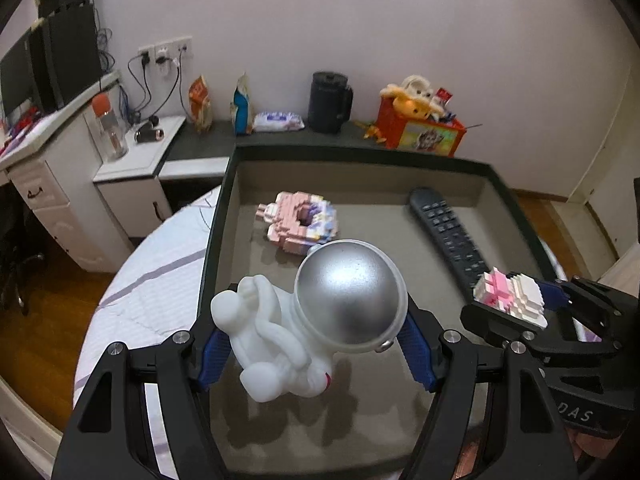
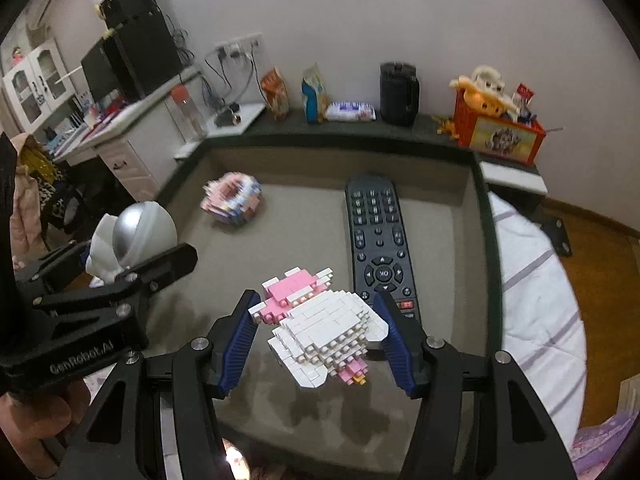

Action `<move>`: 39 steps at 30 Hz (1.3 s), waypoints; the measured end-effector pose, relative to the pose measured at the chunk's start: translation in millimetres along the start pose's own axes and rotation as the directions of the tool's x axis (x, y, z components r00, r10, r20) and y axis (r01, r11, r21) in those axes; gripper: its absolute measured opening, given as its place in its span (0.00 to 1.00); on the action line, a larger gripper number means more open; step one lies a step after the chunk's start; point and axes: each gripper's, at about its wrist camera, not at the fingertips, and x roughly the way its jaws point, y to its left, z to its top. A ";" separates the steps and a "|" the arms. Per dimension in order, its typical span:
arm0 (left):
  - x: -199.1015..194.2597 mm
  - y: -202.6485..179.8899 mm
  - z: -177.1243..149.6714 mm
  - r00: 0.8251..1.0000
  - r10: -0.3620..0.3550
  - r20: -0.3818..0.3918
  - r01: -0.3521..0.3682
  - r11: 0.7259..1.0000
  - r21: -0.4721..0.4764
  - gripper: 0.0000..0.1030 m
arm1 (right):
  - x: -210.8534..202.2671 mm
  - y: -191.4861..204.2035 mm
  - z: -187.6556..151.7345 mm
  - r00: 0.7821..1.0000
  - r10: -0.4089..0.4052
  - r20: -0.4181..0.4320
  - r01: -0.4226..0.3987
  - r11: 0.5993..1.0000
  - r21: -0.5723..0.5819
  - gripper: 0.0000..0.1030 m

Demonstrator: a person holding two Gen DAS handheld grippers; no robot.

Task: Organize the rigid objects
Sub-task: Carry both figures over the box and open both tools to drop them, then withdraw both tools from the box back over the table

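Observation:
My left gripper [image 1: 316,354] is shut on a white astronaut figure [image 1: 280,332] with a silver helmet, held above the near left part of a dark-rimmed tray [image 1: 360,154]. My right gripper [image 2: 320,340] is shut on a white and pink brick-built figure [image 2: 324,330], held over the tray's near middle. The astronaut [image 2: 128,242] and the left gripper [image 2: 120,280] show at the left of the right wrist view. The brick figure [image 1: 510,296] and the right gripper [image 1: 516,300] show at the right of the left wrist view. In the tray lie a pink brick-built model [image 1: 300,222] and a dark remote control [image 2: 378,248].
Behind the tray a dark ledge carries snack bags [image 1: 200,102], a wipes pack [image 1: 279,121], a black jug [image 1: 330,102] and an orange box of toys [image 1: 420,128]. A white desk [image 1: 52,184] stands at the left. The tray rests on a striped white cloth [image 1: 152,300].

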 end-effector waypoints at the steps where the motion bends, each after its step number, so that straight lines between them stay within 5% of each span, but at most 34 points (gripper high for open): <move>1: 3.0 0.3 0.6 1.000 0.005 -0.003 -0.005 1.000 0.000 0.71 | 2.2 -0.8 0.4 1.000 0.002 -0.005 -0.002 1.000 0.001 0.58; 7: 8.8 -5.1 1.8 0.999 0.038 -0.015 -0.038 0.999 0.023 0.74 | 11.0 1.8 -2.0 1.000 0.000 -0.029 0.000 1.000 -0.014 0.59; 10: 6.6 -1.4 4.5 0.999 0.023 -0.026 -0.022 1.000 0.014 0.76 | 7.3 -3.0 -2.4 0.999 -0.023 -0.027 0.024 1.000 0.004 0.79; 16: -38.0 5.0 -0.6 0.998 0.026 0.060 -0.024 0.999 -0.036 1.00 | -17.7 -10.6 -4.9 0.999 0.042 0.022 -0.043 0.997 0.061 0.88; 18: -62.1 8.8 -3.8 0.993 0.037 0.111 -0.032 0.998 -0.052 1.00 | -34.9 -10.8 -6.5 0.997 0.049 0.064 -0.053 0.996 0.074 1.00; 24: -125.4 21.0 -20.4 0.978 0.082 0.191 -0.066 0.994 -0.093 1.00 | -91.5 -4.1 -17.7 0.984 0.049 0.173 -0.067 0.993 0.102 1.00; 39: -235.5 12.3 -107.2 0.953 0.153 0.260 -0.121 0.984 -0.134 1.00 | -216.9 46.4 -91.0 0.941 -0.093 0.326 0.074 0.995 0.069 1.00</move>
